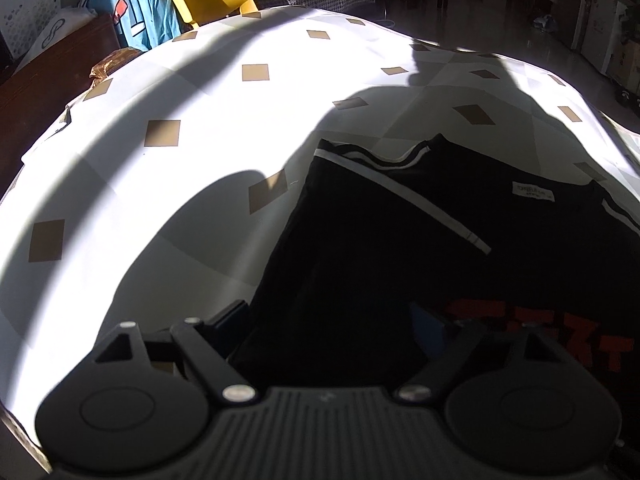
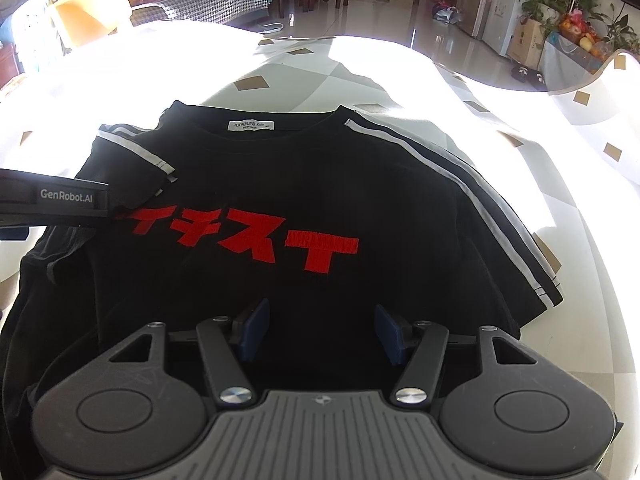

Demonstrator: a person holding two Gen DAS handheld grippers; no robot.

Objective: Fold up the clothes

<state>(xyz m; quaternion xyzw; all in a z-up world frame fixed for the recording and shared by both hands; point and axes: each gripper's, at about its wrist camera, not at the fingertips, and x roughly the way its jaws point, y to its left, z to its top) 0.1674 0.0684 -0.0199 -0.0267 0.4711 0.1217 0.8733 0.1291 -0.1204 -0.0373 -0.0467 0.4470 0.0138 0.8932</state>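
Black tee [image 2: 280, 200] flat, collar away, long axis running away, on white diamond-print tablecloth [image 2: 400, 80], sunlit living room; right gripper [image 2: 320, 332] and left gripper [image 1: 332, 320] both open, holding nothing.

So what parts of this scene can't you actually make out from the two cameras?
- Black T-shirt with red lettering: its bottom hem, hidden behind the right tongs in the right view.
- Left tongs: the pads are lost in deep shadow in the left view.
- White neck label: print too small to read fully.
- White diamond-patterned tablecloth: washed out by sun glare.
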